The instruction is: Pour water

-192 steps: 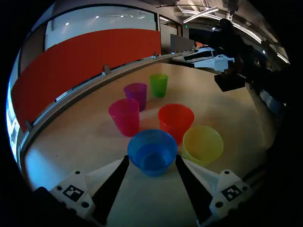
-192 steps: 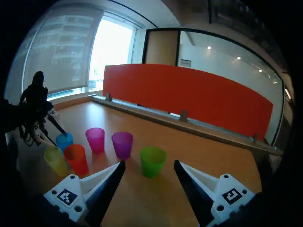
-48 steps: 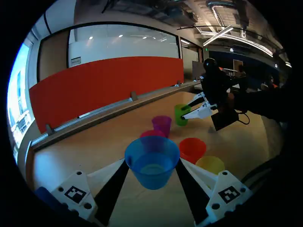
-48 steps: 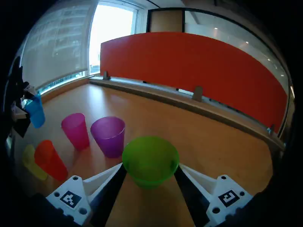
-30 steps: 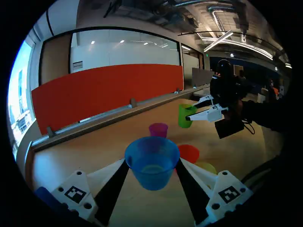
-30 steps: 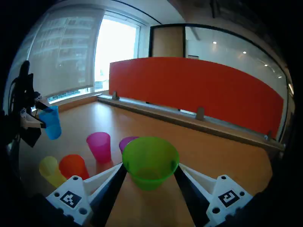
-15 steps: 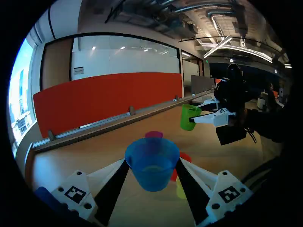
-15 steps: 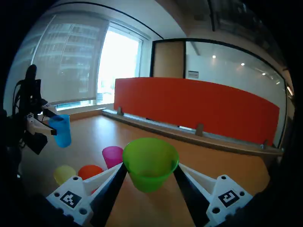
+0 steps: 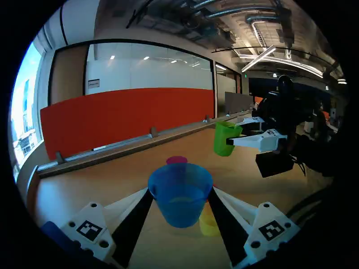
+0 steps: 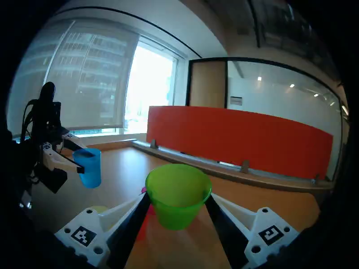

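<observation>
- The left hand-held gripper (image 9: 180, 192) is closed on a blue cup (image 9: 181, 208), with one finger pressing each side of the wall just under the rim. The cup is upright and held clear above the table (image 9: 103, 184).
- The right hand-held gripper (image 10: 177, 197) clamps a green cup (image 10: 178, 213) the same way, upright and lifted. I see no water in it.
- A paler band low inside the blue cup suggests it holds some water, so it is probably the one to pour from.
- Both cups look like thin, see-through plastic, so they are likely light, smooth and easy to squash.
- The hold just under the rim suits them, since the wall should be stiffest there and the taper helps stop the cup sliding down.
- Water will shift toward the lip as the blue cup tips, so the tilt should be slow and the squeeze steady.
- The two cups are well apart, and the rims need to come close before pouring.
- A pink cup (image 9: 176, 159) and a yellow cup (image 9: 208, 223) stand on the table below.
</observation>
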The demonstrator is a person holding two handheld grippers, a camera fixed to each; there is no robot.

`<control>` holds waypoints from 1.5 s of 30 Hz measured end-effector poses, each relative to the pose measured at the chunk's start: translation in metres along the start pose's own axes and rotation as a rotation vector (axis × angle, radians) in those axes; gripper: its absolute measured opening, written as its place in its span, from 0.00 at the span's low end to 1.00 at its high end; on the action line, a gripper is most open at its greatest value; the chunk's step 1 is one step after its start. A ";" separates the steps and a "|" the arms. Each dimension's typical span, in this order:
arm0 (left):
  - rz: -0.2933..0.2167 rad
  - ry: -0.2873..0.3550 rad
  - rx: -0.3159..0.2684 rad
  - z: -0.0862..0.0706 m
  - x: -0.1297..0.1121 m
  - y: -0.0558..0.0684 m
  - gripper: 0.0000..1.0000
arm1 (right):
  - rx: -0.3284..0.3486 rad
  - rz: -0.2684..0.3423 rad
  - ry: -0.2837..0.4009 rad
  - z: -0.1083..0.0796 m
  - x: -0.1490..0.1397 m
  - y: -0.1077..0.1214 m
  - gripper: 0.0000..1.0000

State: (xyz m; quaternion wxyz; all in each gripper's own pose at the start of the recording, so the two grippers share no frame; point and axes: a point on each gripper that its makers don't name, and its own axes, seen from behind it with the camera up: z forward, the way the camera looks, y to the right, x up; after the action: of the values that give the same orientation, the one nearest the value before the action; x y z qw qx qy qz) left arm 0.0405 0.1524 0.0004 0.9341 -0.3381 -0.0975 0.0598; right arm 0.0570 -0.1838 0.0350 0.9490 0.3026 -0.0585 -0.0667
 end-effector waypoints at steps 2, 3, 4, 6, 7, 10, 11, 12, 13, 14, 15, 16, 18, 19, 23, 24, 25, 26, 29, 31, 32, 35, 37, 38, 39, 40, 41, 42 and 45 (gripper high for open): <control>-0.004 0.001 0.002 -0.002 -0.001 0.001 0.84 | 0.008 0.000 0.006 -0.001 0.000 -0.005 0.90; -0.005 0.000 0.003 -0.002 -0.002 0.002 0.84 | 0.011 0.000 0.008 -0.002 0.001 -0.008 0.90; -0.006 0.000 0.004 -0.003 -0.003 0.003 0.84 | 0.015 -0.001 0.010 -0.003 0.001 -0.011 0.90; -0.007 0.000 0.005 -0.005 -0.004 0.004 0.85 | 0.022 -0.003 0.016 -0.004 0.003 -0.017 0.90; -0.006 0.000 0.006 -0.006 -0.004 0.005 0.85 | 0.025 -0.004 0.018 -0.004 0.003 -0.020 0.90; -0.003 0.001 0.008 -0.009 -0.005 0.008 0.84 | 0.033 -0.007 0.026 -0.005 0.004 -0.028 0.90; -0.001 0.001 0.008 -0.010 -0.005 0.009 0.84 | 0.037 -0.008 0.029 -0.006 0.005 -0.031 0.90; 0.001 0.001 0.009 -0.012 -0.005 0.010 0.84 | 0.040 -0.008 0.031 -0.007 0.005 -0.033 0.90; 0.002 0.002 0.009 -0.013 -0.005 0.011 0.84 | 0.042 -0.006 0.034 -0.007 0.006 -0.036 0.90; 0.004 0.003 0.008 -0.015 -0.005 0.012 0.84 | 0.045 -0.005 0.037 -0.008 0.007 -0.038 0.90; 0.004 0.003 0.008 -0.016 -0.005 0.013 0.85 | 0.048 -0.004 0.040 -0.009 0.007 -0.040 0.90; 0.005 0.003 0.007 -0.017 -0.005 0.015 0.84 | 0.050 -0.002 0.042 -0.009 0.008 -0.043 0.90; 0.005 0.004 0.005 -0.020 -0.006 0.017 0.84 | 0.055 0.002 0.047 -0.010 0.009 -0.047 0.90; 0.006 0.004 0.004 -0.021 -0.006 0.018 0.85 | 0.058 0.004 0.048 -0.010 0.009 -0.049 0.90; 0.006 0.006 0.002 -0.024 -0.006 0.021 0.84 | 0.064 0.012 0.053 -0.011 0.012 -0.054 0.90; 0.007 0.006 0.002 -0.025 -0.007 0.022 0.84 | 0.065 0.014 0.055 -0.011 0.012 -0.056 0.90; 0.008 0.006 0.002 -0.025 -0.007 0.022 0.85 | 0.067 0.017 0.057 -0.011 0.013 -0.057 0.90; 0.009 0.007 0.003 -0.026 -0.007 0.022 0.84 | 0.069 0.019 0.059 -0.011 0.014 -0.058 0.90; 0.013 0.008 0.005 -0.027 -0.007 0.023 0.85 | 0.077 0.023 0.058 -0.012 0.014 -0.062 0.90; 0.015 0.008 0.006 -0.027 -0.007 0.023 0.85 | 0.082 0.018 0.053 -0.012 0.014 -0.065 0.90; 0.015 0.007 0.007 -0.027 -0.008 0.023 0.84 | 0.084 0.014 0.050 -0.012 0.014 -0.066 0.90; 0.015 0.007 0.003 -0.027 -0.008 0.025 0.85 | 0.090 -0.003 0.046 -0.011 0.014 -0.070 0.90; 0.015 0.009 0.002 -0.028 -0.007 0.025 0.84 | 0.094 -0.011 0.045 -0.011 0.014 -0.073 0.90; 0.016 0.010 0.002 -0.028 -0.006 0.025 0.84 | 0.096 -0.015 0.045 -0.011 0.014 -0.074 0.90; 0.018 0.012 0.003 -0.029 -0.006 0.025 0.84 | 0.100 -0.017 0.043 -0.011 0.014 -0.076 0.90; 0.022 0.013 0.004 -0.029 -0.005 0.025 0.84 | 0.105 -0.018 0.039 -0.011 0.013 -0.078 0.90; 0.025 0.014 0.005 -0.030 -0.004 0.025 0.85 | 0.111 -0.019 0.035 -0.012 0.011 -0.080 0.90; 0.031 0.015 0.007 -0.030 -0.003 0.025 0.84 | 0.117 -0.020 0.031 -0.012 0.010 -0.082 0.90; 0.052 0.018 0.012 -0.032 0.002 0.025 0.84 | 0.137 -0.026 0.019 -0.012 0.005 -0.090 0.90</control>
State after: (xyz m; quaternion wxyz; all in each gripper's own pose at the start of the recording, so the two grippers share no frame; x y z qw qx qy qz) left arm 0.0480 0.1518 -0.0394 0.9351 -0.3353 -0.0800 0.0818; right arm 0.0556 -0.2504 -0.0267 0.9256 0.3683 -0.0500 -0.0721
